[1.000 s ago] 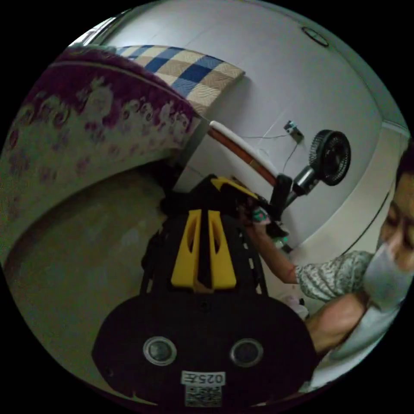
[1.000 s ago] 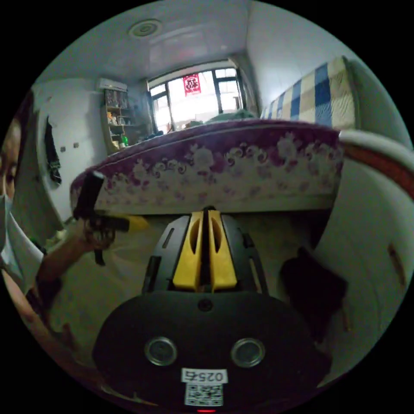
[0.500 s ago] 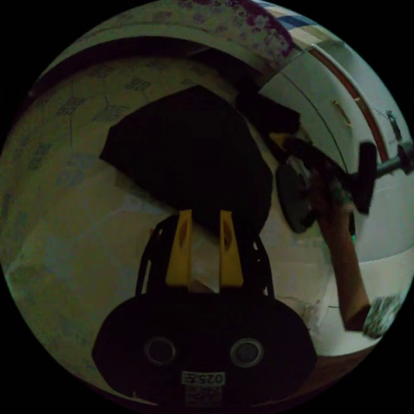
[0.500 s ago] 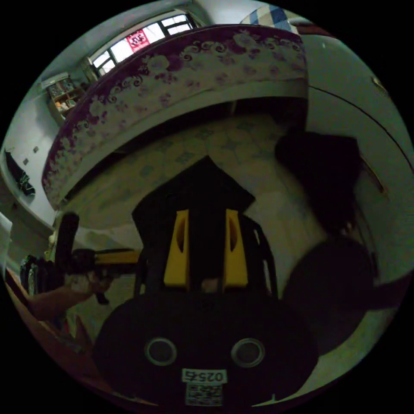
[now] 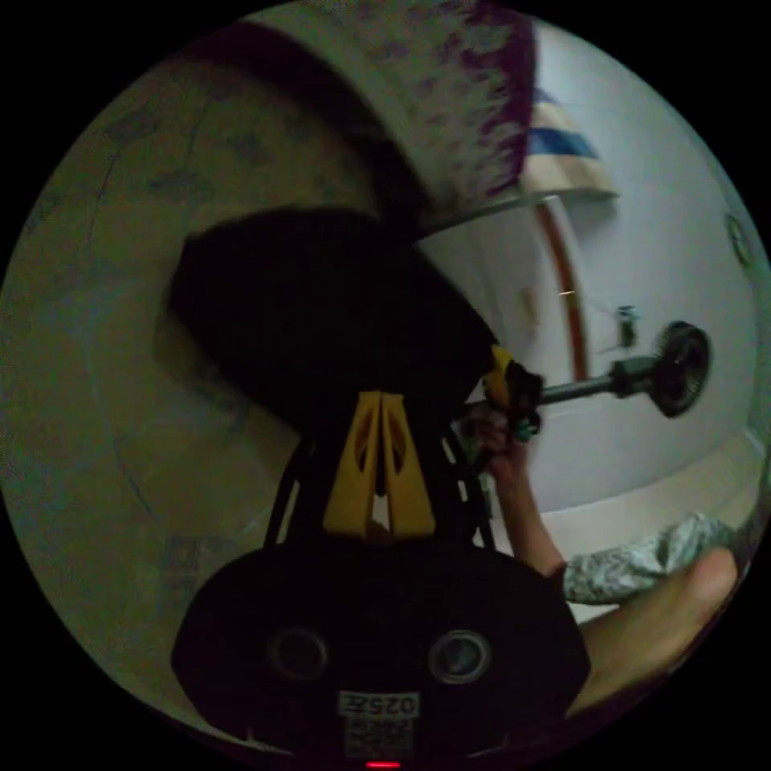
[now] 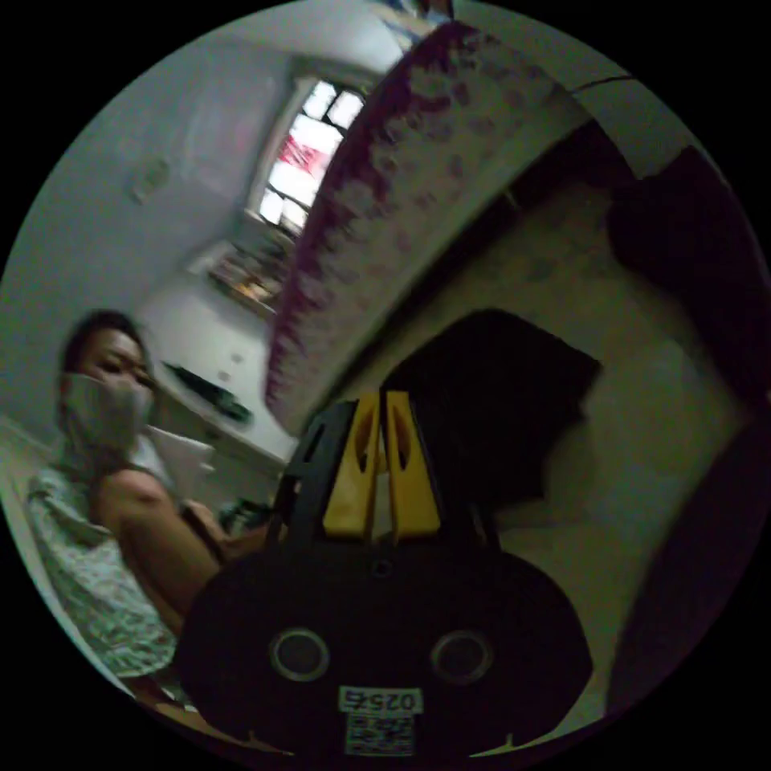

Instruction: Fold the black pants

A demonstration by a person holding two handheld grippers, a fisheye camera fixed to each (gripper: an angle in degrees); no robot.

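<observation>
Black pants [image 5: 321, 321] lie folded on floor [image 5: 88, 385]; L gripper [image 5: 380, 401] & R gripper [image 6: 382, 401] jaws closed, nothing seen between.

Patterned floor [image 5: 88, 337]; folded black pants [image 5: 321, 313] lying on it.

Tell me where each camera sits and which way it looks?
Left gripper view: rides the left gripper, facing the black pants on the floor; a hand and forearm show.
Right gripper view: rides the right gripper, facing the pants near the bed; the person's shoulder shows.
Both share pants and bed.
</observation>
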